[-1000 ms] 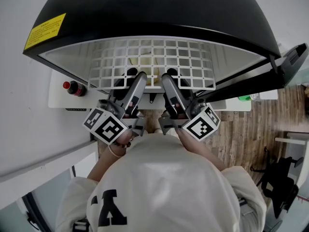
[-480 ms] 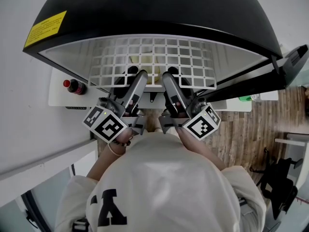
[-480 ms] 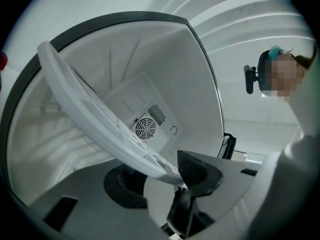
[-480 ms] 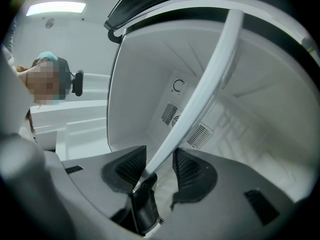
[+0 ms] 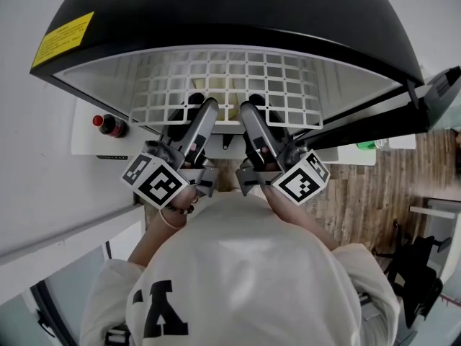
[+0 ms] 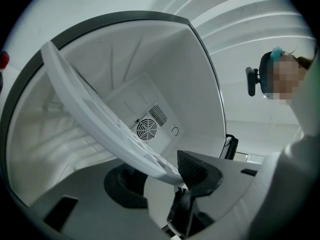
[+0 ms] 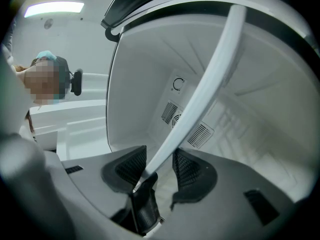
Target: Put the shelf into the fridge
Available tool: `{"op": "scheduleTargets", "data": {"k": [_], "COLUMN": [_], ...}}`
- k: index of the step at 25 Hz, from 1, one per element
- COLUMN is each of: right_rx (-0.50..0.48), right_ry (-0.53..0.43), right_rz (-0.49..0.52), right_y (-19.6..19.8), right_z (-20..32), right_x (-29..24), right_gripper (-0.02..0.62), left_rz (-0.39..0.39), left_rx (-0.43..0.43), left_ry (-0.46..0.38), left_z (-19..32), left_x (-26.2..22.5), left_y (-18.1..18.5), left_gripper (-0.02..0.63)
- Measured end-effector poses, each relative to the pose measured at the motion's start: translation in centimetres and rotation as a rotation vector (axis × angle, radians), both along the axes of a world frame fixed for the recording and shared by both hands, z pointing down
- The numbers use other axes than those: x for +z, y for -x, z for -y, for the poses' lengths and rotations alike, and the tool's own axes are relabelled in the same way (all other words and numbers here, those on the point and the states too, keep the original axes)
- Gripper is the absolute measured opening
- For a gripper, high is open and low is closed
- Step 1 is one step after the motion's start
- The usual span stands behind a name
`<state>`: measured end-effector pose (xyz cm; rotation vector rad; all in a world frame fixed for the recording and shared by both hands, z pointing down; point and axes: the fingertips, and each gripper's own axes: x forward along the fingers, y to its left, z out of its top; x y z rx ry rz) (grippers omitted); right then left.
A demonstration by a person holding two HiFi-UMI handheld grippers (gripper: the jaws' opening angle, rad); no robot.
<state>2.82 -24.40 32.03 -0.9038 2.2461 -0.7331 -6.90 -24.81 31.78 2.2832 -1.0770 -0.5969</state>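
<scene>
Shelf [image 5: 225, 86] — white wire grid, square cells.

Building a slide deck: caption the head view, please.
Left gripper and right gripper grip the white grid shelf by its front edge, partly inside the open black fridge.

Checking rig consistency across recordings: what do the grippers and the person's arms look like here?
The left gripper and right gripper: grey bodies, black ribbed fingers, each carrying a cube with black-and-white square markers. Cream sweatshirt with black print; thin bracelet on left wrist.
</scene>
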Motion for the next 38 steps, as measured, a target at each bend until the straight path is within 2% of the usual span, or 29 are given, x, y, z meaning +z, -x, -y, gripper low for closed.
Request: {"op": "scheduleTargets", "data": {"k": [38], "right_rx": [-0.01], "right_ry": [-0.006], "right_rz": [0.007], "right_y": [0.1], "right_z": [1.7], "right_x": [-0.1], "right_gripper": [0.176], "left_rz": [-0.007], "left_rx": [0.004], "left_ry": [-0.001], "left_z": [1.6], "left_x": [0.0], "left_y": [0.0], "left_gripper": [0.183]}}
